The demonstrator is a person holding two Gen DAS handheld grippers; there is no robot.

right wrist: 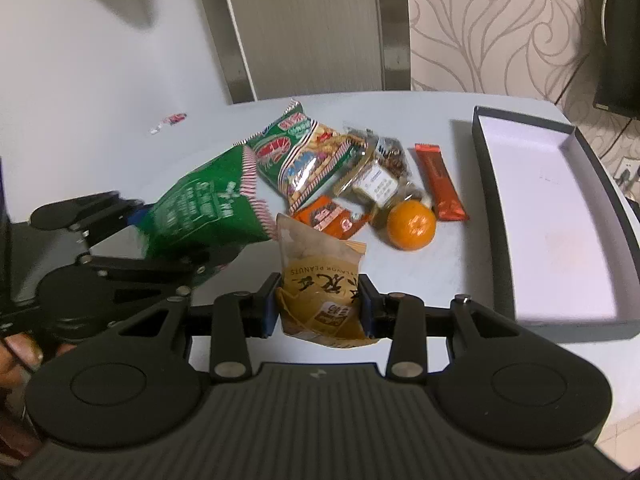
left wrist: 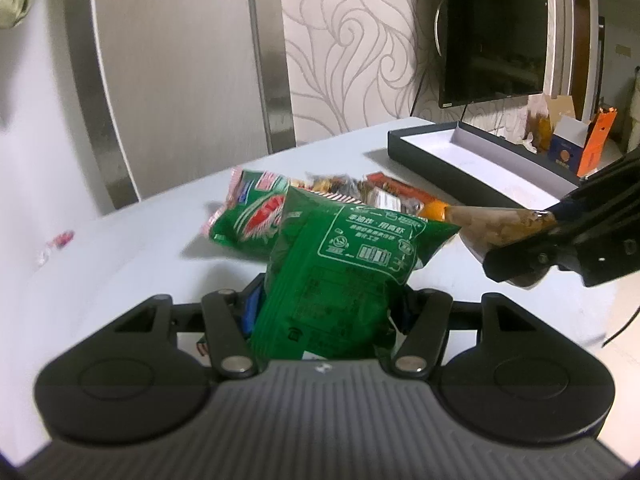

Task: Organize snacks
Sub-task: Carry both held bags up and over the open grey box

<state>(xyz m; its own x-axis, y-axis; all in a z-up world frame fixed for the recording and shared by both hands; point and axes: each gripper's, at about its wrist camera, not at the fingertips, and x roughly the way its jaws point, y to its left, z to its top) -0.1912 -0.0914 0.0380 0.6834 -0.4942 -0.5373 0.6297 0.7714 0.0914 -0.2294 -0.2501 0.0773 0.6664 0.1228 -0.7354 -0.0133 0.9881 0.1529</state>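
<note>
My left gripper is shut on a green snack bag, held above the table; it also shows in the right wrist view. My right gripper is shut on a tan peanut packet, seen in the left wrist view at right. On the table lies a pile: a second green snack bag, clear nut packets, an orange wrapper, a red-brown bar and an orange fruit.
A dark open box with a white inside lies on the right of the pale table; it also shows in the left wrist view. A small candy wrapper lies far left. A TV hangs on the wall.
</note>
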